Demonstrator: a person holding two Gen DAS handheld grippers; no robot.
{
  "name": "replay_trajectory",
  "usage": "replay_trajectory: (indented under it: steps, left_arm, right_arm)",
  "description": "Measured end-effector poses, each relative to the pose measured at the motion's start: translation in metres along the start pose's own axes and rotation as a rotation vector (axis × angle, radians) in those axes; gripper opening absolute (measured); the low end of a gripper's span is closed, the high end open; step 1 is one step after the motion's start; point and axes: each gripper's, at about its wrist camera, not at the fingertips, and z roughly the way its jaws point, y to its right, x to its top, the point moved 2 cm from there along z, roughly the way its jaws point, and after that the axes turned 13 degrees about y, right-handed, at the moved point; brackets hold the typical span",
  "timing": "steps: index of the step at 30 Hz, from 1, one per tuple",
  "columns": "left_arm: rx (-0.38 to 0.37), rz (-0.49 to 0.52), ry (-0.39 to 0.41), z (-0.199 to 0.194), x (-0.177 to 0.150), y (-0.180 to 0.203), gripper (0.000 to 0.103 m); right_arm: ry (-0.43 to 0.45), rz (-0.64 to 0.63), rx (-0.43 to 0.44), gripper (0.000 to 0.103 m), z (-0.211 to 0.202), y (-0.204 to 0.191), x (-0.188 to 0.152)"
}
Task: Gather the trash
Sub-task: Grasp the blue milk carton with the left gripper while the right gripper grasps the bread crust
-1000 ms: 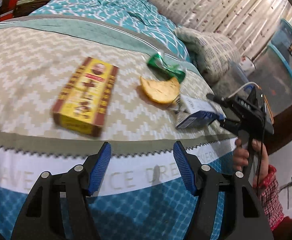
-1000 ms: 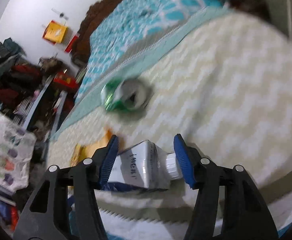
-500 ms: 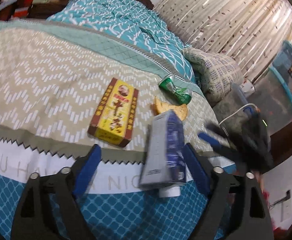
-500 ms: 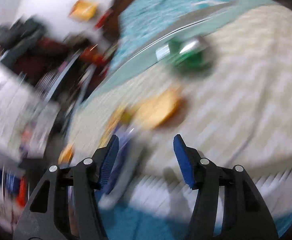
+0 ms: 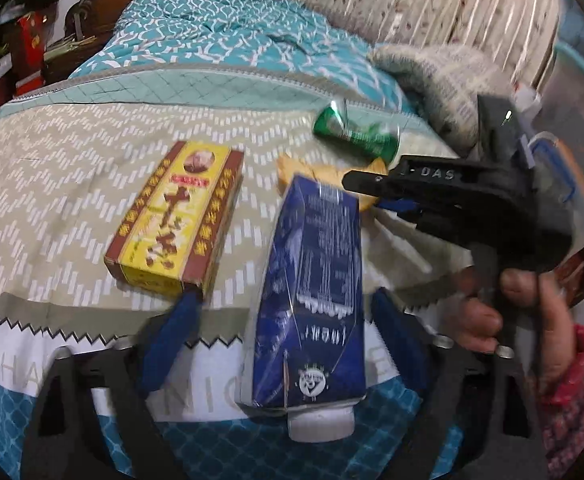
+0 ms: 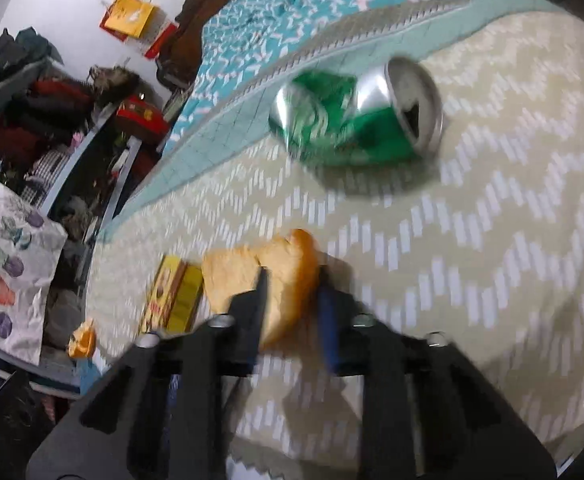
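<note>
Once the blue carton was handed across, it sat between the closing, not visibly gripping left gripper; the right gripper was clamped on the orange peel, so collection was advancing.

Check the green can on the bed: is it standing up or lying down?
Lying on its side. The green can rests lengthwise on the bedspread, crumpled in the middle, with its silver top and open mouth facing sideways.
</note>
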Motion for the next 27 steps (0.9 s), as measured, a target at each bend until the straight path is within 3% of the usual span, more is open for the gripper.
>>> replay_trajectory:
  steps: [1,17,27]
  left_arm:
    - [-0.028,0.007,-0.019,0.000,-0.003,0.003,0.051]
    - [-0.057,0.064,-0.015,-0.048,-0.050,0.006,0.054]
    - [-0.010,0.077,-0.006,-0.049,-0.052,0.008,0.069]
  right_arm:
    - [0.004,0.009,0.001,0.016,-0.008,0.003,-0.007]
    - [0.041,0.051,0.072,0.015,-0.154,0.041,-0.117]
    - [0.056,0.022,0.053,0.018,-0.168,0.041,-0.129]
